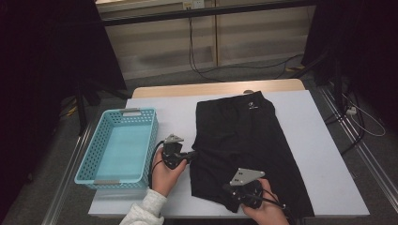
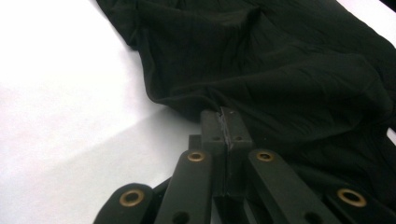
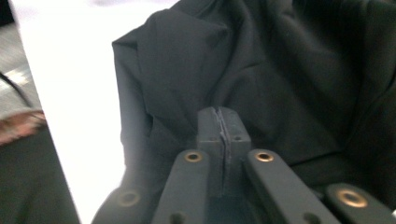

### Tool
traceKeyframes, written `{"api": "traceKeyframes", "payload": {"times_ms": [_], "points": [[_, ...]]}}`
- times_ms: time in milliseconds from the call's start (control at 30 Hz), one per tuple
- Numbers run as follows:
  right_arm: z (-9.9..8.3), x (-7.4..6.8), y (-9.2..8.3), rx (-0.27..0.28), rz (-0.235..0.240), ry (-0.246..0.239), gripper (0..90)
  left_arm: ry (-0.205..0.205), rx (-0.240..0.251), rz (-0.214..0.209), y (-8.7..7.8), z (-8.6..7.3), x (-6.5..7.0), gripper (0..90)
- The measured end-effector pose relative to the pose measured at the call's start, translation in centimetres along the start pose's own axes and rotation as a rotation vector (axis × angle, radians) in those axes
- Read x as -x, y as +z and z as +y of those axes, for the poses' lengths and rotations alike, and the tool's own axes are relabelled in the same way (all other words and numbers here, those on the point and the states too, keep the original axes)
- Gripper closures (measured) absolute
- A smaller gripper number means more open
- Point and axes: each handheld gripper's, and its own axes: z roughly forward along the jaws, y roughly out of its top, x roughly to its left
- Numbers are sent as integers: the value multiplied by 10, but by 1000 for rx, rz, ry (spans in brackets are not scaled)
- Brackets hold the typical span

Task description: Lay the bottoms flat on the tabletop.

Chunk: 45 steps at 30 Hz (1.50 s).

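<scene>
Both tongs clamped on black shorts (image 1: 244,140), lower center: left gripper (image 1: 190,155) at its edge, right gripper (image 1: 233,190) near hem (likely folding for basket (image 1: 89,161)).

On the tabletop (image 1: 309,140): basket (image 1: 117,147) left of the shorts (image 1: 244,140); left claw (image 1: 191,154) at the shorts' left edge, right claw (image 1: 233,190) at their near edge.

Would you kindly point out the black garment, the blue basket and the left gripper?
black garment (image 1: 244,136), high view, middle of the fabric.
blue basket (image 1: 89,159), high view, left wall.
left gripper (image 2: 226,122), left gripper view, closed jaw tips.
</scene>
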Motion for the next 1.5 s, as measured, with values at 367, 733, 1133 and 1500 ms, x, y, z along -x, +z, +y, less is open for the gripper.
{"api": "traceKeyframes", "payload": {"times_ms": [367,733,1133,1500], "points": [[-11,33,-21,45,-69,99,900,-9,-8,34,10,-1,-6,900],[-14,41,-31,27,-122,102,900,-28,-16,45,7,-3,-12,900],[8,14,-29,89,-80,46,732,-19,-7,37,6,-3,-8,900],[15,-21,7,24,5,-61,568,-35,10,17,4,-2,-6,900]]}}
